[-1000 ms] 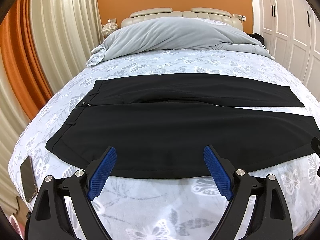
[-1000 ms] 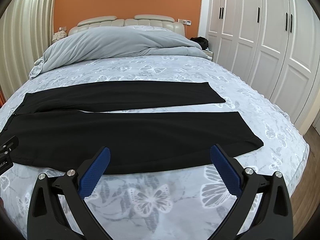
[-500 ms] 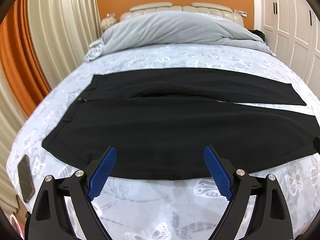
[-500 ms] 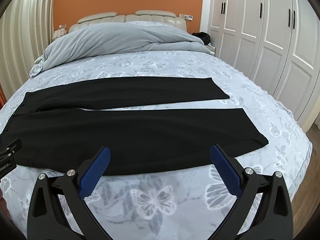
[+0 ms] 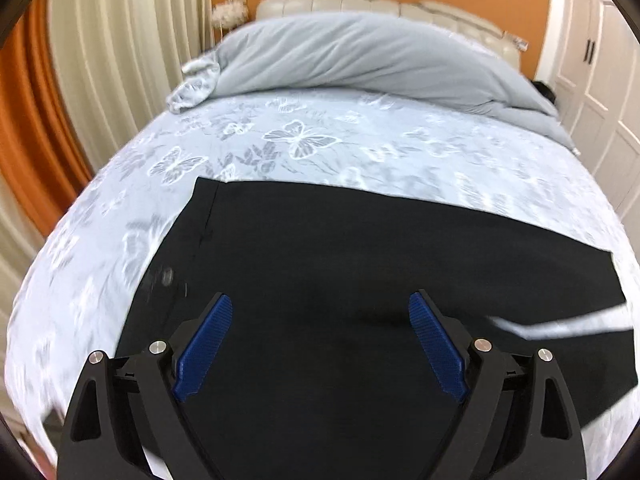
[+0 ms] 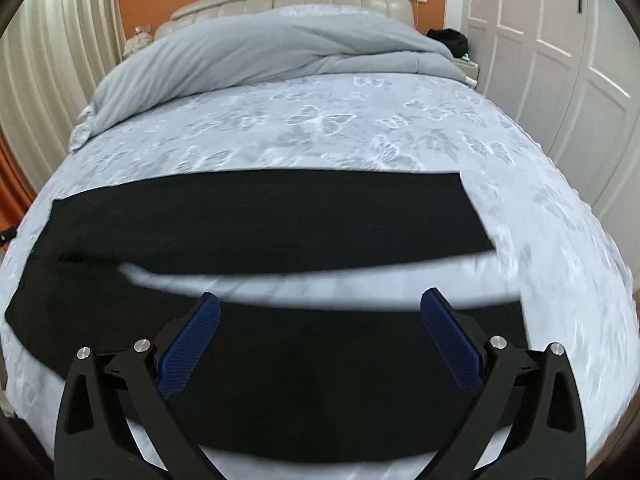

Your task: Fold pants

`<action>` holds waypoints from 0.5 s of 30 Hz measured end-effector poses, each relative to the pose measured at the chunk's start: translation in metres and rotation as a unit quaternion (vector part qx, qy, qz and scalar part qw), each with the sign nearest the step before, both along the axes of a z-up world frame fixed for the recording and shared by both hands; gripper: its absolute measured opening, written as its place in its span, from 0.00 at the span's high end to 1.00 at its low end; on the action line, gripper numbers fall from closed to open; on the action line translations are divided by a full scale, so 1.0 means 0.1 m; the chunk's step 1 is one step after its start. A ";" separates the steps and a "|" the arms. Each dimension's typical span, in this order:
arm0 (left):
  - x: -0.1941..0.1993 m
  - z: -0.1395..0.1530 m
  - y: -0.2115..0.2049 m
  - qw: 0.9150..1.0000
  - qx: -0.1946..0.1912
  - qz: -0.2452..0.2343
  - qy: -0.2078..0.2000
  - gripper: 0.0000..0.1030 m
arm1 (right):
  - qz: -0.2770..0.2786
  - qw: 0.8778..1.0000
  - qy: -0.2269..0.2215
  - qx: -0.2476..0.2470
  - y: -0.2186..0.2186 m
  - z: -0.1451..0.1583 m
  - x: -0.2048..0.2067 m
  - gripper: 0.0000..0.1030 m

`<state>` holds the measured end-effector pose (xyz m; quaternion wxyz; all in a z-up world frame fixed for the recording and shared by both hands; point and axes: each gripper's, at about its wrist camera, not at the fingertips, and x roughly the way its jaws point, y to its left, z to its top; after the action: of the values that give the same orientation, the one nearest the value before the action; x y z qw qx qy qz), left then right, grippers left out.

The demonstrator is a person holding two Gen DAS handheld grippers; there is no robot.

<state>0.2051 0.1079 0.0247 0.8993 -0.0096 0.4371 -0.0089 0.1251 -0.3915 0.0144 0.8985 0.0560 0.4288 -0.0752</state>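
Observation:
Black pants (image 5: 320, 264) lie flat across the bed, waistband to the left, both legs running to the right. In the right wrist view the pants (image 6: 256, 220) show as two legs with a strip of bedsheet between them. My left gripper (image 5: 320, 340) is open and empty, low over the waist and upper part of the pants. My right gripper (image 6: 320, 336) is open and empty, low over the near leg. Its blue fingers (image 6: 452, 344) stand wide apart.
The bed has a pale blue butterfly-print sheet (image 5: 304, 140). A grey duvet (image 5: 360, 60) is bunched at the headboard end. Curtains (image 5: 100, 60) hang on the left. White wardrobe doors (image 6: 560, 60) stand on the right.
Both grippers have moved forward and down from the near edge of the pants to over the fabric. Both stay open and empty.

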 end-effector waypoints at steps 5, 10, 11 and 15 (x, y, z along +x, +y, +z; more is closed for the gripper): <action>1.06 -0.21 0.48 0.997 0.035 0.058 0.026 0.15 | -0.057 0.998 0.003 -0.029 -0.85 -0.14 0.83 0.05; 1.82 -0.60 0.99 0.988 0.033 0.133 0.067 0.15 | -0.142 0.989 0.030 0.018 -1.69 -0.49 1.33 0.05; 1.92 -0.69 1.08 0.986 0.028 0.147 0.076 0.15 | -0.154 0.987 0.032 0.038 -1.83 -0.58 1.42 0.05; 2.20 -1.07 1.38 0.974 -0.011 0.194 0.113 0.15 | -0.168 0.983 0.031 0.069 -2.04 -0.80 1.66 0.05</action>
<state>0.4253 0.2463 -0.0826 0.8285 -0.1047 0.5257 0.1621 0.2913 -0.5957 -0.0660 0.8534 0.1873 0.4448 -0.1971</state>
